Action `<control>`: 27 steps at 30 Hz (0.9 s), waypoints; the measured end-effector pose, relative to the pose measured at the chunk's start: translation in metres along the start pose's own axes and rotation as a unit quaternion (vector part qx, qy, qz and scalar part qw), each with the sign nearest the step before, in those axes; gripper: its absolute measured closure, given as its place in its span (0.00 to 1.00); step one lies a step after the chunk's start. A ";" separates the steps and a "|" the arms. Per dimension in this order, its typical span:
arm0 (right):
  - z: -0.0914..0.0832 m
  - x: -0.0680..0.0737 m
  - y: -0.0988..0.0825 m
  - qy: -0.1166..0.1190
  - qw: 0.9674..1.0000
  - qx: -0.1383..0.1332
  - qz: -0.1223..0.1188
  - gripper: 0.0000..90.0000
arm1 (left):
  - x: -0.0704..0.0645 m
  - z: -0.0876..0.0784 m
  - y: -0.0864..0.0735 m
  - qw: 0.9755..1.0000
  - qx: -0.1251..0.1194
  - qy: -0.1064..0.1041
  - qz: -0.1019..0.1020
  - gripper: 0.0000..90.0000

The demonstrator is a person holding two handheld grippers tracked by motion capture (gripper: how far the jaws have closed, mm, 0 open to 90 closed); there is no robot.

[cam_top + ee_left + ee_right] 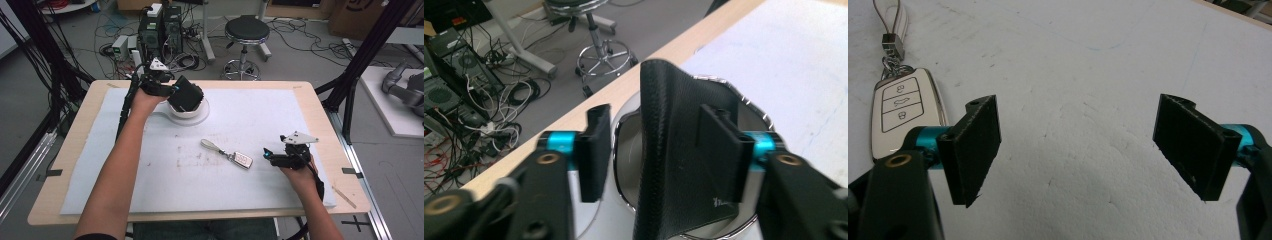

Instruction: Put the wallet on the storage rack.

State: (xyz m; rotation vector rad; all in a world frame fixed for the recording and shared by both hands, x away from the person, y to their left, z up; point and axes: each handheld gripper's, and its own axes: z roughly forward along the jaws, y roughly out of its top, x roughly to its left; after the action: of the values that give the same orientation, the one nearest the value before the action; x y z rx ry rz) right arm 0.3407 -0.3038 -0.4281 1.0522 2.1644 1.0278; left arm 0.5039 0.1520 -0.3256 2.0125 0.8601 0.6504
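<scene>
Standing parted around the black wallet (pixel 684 165) over the round dish (pixel 624 135), the left gripper's (pixel 659 150) fingers look mid-release; the right gripper (pixel 1078 150) waits open-fingered, empty, probably next reaching the key fob (pixel 900 107).

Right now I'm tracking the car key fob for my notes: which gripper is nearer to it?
Right. The right gripper sits just beside the key fob, fingers open. The left gripper is far off at the bowl, around the black wallet.
</scene>
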 end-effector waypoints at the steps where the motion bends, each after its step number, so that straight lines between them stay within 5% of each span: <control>1: 0.000 0.000 0.000 0.000 1.000 0.000 0.000 0.22 | 0.000 -0.002 0.001 1.000 -0.002 -0.003 -0.004 0.52; 13: -0.002 0.000 0.001 0.001 1.000 -0.009 0.004 0.22 | -0.016 -0.037 0.008 0.999 -0.024 -0.035 -0.013 0.36; 27: -0.001 0.003 0.003 0.006 1.000 -0.013 -0.001 0.22 | -0.035 -0.077 -0.022 0.996 -0.047 -0.070 -0.028 0.29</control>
State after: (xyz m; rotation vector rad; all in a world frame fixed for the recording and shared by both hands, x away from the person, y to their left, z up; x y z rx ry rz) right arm 0.3395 -0.3004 -0.4249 1.0348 2.1553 1.0612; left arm 0.4207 0.1718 -0.3085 1.9179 0.7860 0.5024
